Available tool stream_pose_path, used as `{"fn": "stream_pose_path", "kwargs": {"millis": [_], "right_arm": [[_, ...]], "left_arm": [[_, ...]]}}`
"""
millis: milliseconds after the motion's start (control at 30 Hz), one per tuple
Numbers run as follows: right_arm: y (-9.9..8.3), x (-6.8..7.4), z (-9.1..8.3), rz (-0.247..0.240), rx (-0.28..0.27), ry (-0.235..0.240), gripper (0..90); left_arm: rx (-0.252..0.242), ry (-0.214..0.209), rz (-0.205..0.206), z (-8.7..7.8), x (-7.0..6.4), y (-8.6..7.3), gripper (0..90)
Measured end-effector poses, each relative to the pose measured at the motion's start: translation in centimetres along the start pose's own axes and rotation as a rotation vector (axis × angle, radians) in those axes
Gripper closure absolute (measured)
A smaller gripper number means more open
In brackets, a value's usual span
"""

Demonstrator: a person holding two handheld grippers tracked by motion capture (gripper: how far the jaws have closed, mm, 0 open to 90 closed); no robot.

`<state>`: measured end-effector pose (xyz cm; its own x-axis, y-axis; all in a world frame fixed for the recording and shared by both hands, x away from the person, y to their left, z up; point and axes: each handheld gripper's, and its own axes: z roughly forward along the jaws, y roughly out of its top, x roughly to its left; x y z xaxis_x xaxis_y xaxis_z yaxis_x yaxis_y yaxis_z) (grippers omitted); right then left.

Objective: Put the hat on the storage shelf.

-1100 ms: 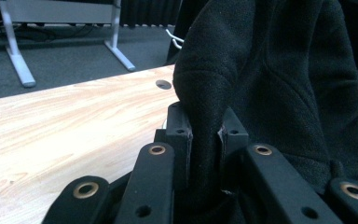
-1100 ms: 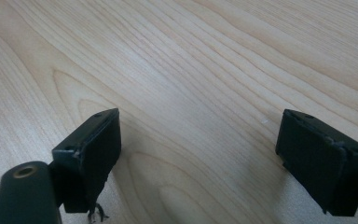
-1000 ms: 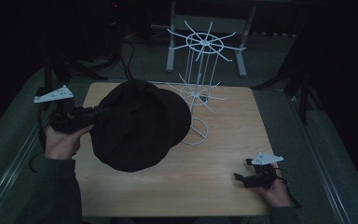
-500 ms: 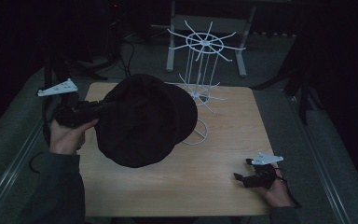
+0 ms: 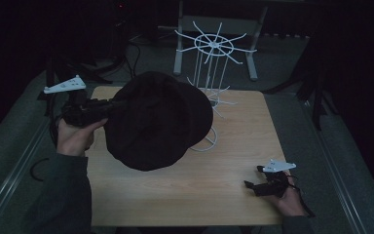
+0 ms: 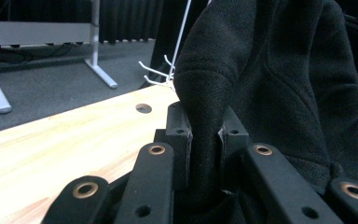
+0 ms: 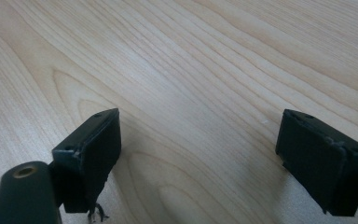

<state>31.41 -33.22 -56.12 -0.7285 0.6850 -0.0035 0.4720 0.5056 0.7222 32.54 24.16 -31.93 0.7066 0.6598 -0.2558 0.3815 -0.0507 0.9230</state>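
Black fleece hat (image 5: 158, 122), soft and light, droops from your left gripper (image 6: 204, 140) clamped on its brim at 9 o'clock; right gripper (image 7: 198, 154) rests agape.

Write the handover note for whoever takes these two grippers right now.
Left gripper: shut on the edge of the black hat, holding it up above the wooden table, just in front of the white wire rack.
Right gripper: open, holding nothing, low over the table's near right corner.
Done: the hat is gripped and lifted off the table.
Left: the hat hangs on no hook yet. Probably carry it on to the rack and hang it on one of the hooks, then open the left gripper. The right one is free to steady the rack if it tips.
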Motion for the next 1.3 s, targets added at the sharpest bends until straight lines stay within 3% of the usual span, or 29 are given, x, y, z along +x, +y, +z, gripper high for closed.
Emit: {"fn": "stream_pose_path", "kwargs": {"millis": [767,1300], "right_arm": [[0.0,0.0,0.0,0.000,0.000,0.000,13.9],[0.0,0.0,0.0,0.000,0.000,0.001,13.9]], "left_arm": [[-0.036,-0.068,0.033,2.1,-0.9,2.5,79.6],[-0.050,-0.110,0.067,2.3,-1.8,3.8,79.4]]}}
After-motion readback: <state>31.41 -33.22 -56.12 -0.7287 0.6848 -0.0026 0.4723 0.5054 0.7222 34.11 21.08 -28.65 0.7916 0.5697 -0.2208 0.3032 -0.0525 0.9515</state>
